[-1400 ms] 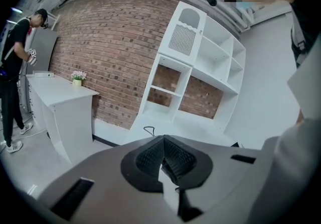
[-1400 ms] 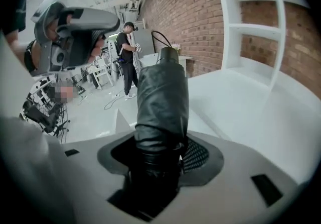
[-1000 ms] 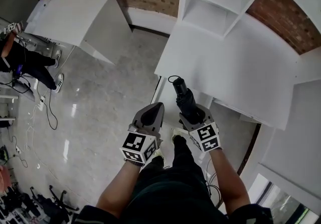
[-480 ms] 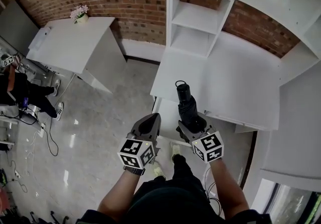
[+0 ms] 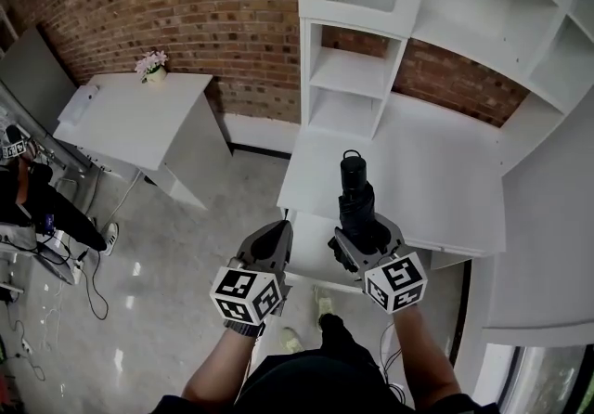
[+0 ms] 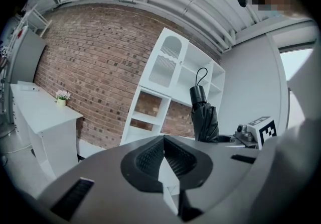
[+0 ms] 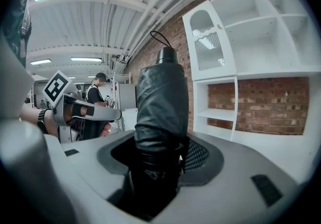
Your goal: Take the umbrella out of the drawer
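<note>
- Umbrella [image 5: 356,203], black and folded, is standing upright between the jaws of the right gripper [image 5: 362,238], which are pinching its lower part from both sides. Its round cap and thin loop are pointing up.
- Those jaws are standing fairly wide, because the bundled cloth is filling the gap between them.
- Just beside it, the left gripper [image 5: 277,234] is carrying nothing. Its jaws are pressing together to a point, apart from the umbrella.
- Compared with a second ago, both grippers are sitting higher against the furniture. The umbrella is now showing in front of the top of the white table [image 5: 418,171] instead of down by the drawer [image 5: 311,264].
- The drawer is hanging open under the table's front edge, below and between the two grippers, and the umbrella is clear of it.
- The head view is also looking further up than before. More of the white shelf unit [image 5: 353,78] and the brick wall [image 5: 186,4] is showing, and less of the grey floor [image 5: 176,245].
- Well off to the left, a second table [image 5: 130,120], also white, is carrying a small flower pot [image 5: 151,67].
- A person [image 5: 28,208] is showing at the left edge of the head view.
</note>
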Demonstrator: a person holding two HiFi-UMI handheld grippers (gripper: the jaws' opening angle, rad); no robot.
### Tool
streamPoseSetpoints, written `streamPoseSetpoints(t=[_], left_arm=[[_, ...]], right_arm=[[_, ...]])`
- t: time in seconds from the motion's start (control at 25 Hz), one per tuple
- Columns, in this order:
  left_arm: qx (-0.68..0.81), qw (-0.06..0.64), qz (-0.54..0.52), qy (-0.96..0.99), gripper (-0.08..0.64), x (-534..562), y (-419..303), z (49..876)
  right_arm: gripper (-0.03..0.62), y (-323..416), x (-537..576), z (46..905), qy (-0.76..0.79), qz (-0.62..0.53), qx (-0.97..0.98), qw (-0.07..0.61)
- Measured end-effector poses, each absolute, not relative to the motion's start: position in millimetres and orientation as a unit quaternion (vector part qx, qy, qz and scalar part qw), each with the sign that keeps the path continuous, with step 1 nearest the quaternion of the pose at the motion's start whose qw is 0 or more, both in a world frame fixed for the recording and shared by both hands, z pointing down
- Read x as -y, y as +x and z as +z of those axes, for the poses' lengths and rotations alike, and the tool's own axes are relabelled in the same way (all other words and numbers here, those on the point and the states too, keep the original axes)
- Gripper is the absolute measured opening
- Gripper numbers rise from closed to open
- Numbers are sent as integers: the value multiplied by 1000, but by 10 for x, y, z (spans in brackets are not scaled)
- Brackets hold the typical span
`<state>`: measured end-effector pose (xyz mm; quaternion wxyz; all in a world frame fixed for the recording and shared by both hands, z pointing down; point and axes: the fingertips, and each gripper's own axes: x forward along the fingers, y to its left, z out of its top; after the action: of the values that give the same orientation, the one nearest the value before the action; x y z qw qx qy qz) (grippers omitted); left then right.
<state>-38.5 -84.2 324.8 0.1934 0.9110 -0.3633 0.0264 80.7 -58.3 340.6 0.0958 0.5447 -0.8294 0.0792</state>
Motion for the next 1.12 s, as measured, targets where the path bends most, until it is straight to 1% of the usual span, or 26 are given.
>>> streamPoseSetpoints(t=[0.6, 1.12], left_arm=[[352, 156, 2, 923, 8, 696, -503, 2592], [361, 121, -7, 925, 6, 587, -591, 2410]], right_arm=[[229, 729, 370, 2583, 562, 15, 825, 52], [229, 745, 244, 2423, 571, 2, 820, 29]])
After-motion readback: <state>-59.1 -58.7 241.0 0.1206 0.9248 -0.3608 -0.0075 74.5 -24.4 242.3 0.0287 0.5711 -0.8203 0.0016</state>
